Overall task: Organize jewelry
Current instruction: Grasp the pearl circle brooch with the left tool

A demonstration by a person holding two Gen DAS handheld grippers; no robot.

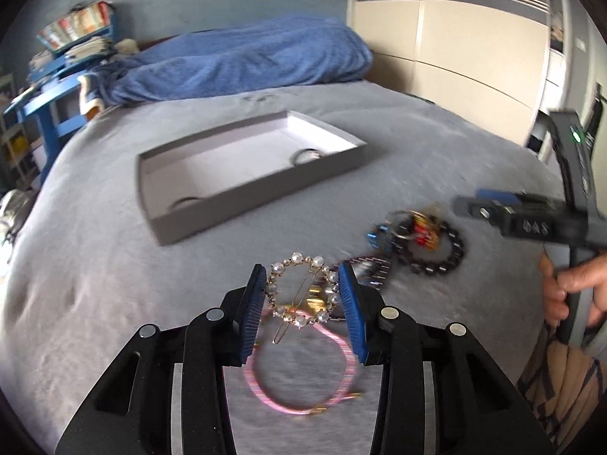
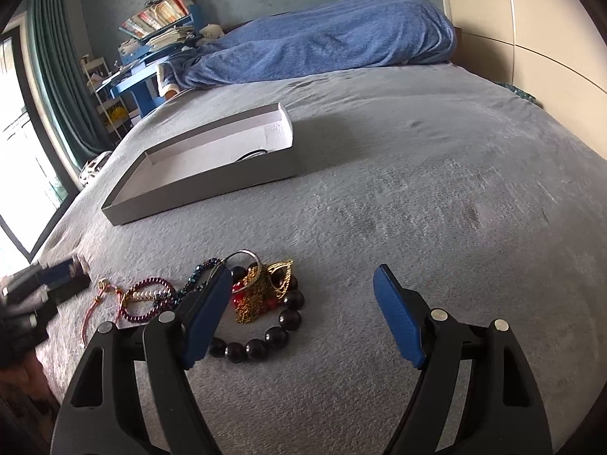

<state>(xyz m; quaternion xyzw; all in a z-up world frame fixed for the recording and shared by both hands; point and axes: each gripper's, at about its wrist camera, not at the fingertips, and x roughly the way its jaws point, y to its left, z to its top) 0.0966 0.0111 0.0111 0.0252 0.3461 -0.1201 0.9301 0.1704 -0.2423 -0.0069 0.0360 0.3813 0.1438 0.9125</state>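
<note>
Pearl hair clip [image 1: 301,294] between left fingers [image 1: 253,311]

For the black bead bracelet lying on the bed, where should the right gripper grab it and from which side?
Grip the black bead bracelet across its near, bare arc of beads, coming down from above with the right gripper. It lies flat on the grey blanket, and its far side is buried under the gold chain and red beads, so the near arc probably lifts cleanest.

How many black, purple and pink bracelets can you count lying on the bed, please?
Black bead bracelet: 1
Purple bead bracelet: 1
Pink cord bracelet: 1
Total: 3
</note>
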